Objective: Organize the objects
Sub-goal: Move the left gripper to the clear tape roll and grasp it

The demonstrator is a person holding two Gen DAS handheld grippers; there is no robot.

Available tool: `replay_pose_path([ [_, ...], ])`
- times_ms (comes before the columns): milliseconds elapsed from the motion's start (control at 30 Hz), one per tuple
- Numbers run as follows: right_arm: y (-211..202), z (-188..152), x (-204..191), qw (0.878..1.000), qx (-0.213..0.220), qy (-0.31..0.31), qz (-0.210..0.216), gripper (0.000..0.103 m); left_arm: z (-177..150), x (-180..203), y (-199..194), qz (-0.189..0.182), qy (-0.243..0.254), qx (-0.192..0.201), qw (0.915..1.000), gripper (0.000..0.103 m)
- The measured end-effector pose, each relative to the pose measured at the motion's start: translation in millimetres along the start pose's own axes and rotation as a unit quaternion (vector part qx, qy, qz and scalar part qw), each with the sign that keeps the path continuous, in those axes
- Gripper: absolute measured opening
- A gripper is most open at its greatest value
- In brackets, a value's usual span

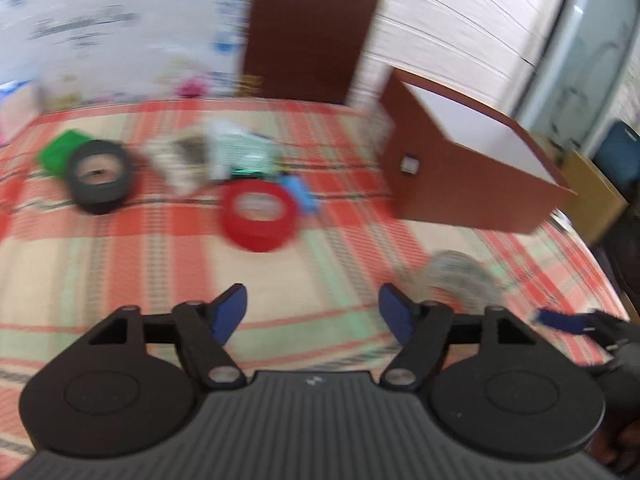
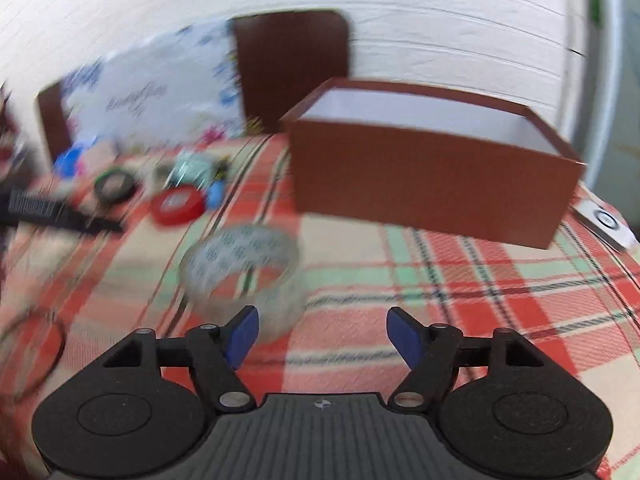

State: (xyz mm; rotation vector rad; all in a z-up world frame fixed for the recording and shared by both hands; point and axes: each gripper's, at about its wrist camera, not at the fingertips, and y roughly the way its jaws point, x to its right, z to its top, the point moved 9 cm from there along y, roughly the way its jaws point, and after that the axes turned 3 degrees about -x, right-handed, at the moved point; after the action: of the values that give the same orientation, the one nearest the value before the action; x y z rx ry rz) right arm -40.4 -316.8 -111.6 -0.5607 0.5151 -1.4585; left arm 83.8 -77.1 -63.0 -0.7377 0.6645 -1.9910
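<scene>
Clear printed tape roll (image 2: 240, 276) lower left of frame, touching right gripper (image 2: 322, 332); brown open cardboard box (image 2: 432, 184) upper right. Both grippers wide open, empty; left gripper (image 1: 312, 312) over plaid cloth (image 1: 120, 272).

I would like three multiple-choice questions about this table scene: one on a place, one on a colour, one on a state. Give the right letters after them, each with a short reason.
1. Where does the clear tape roll lie, seen from the right wrist camera?
A. inside the brown box
B. on the plaid cloth, just ahead of the right tongs' left finger
C. on top of the red roll

2. What colour is the tape roll beside the small blue item?
A. red
B. yellow
C. white

3. How do the left tongs stand?
A. shut on the black tape roll
B. shut on nothing
C. open, holding nothing

Answers:
1 B: the roll rests on the cloth, outside the brown box.
2 A: its outside is plainly red.
3 C: cloth shows between the blue pads, which stand wide apart.
</scene>
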Motion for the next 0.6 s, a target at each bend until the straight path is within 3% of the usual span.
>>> replay_pose_path([
  [100,8.1,-0.6,-14.0,0.999,0.003,-0.050,0.001,0.077,3.3,33.1,13.2,-0.015,0.028,-0.019,0.9993,0.076],
  [200,22.6,6.2,-23.5,0.997,0.006,-0.079,0.014,0.085,0.5,59.8,33.0,-0.005,0.068,-0.045,0.9967,0.074],
  [233,29.4,8.4,-25.5,0.996,0.001,-0.082,0.021,0.086,-2.8,65.6,41.1,0.003,0.080,-0.057,0.9951,0.068],
  [267,35.9,10.3,-27.3,0.996,-0.001,-0.083,0.032,0.086,-7.6,71.1,50.6,0.008,0.093,-0.074,0.9929,0.051],
  [333,47.9,14.0,-34.6,0.995,-0.006,-0.081,0.057,0.082,-16.8,75.4,69.2,0.006,0.102,-0.107,0.9890,0.030],
  [367,50.8,16.6,-38.1,0.994,-0.004,-0.082,0.068,0.082,-19.3,74.7,74.6,0.014,0.098,-0.117,0.9882,0.028],
  [433,48.2,25.3,-41.2,0.994,0.017,-0.095,0.055,0.081,-12.0,75.4,71.7,0.038,0.109,-0.103,0.9879,0.028],
  [600,11.7,75.2,-25.1,0.986,0.124,-0.112,0.012,0.082,45.9,99.8,30.1,0.025,0.126,-0.020,0.9915,0.028],
])
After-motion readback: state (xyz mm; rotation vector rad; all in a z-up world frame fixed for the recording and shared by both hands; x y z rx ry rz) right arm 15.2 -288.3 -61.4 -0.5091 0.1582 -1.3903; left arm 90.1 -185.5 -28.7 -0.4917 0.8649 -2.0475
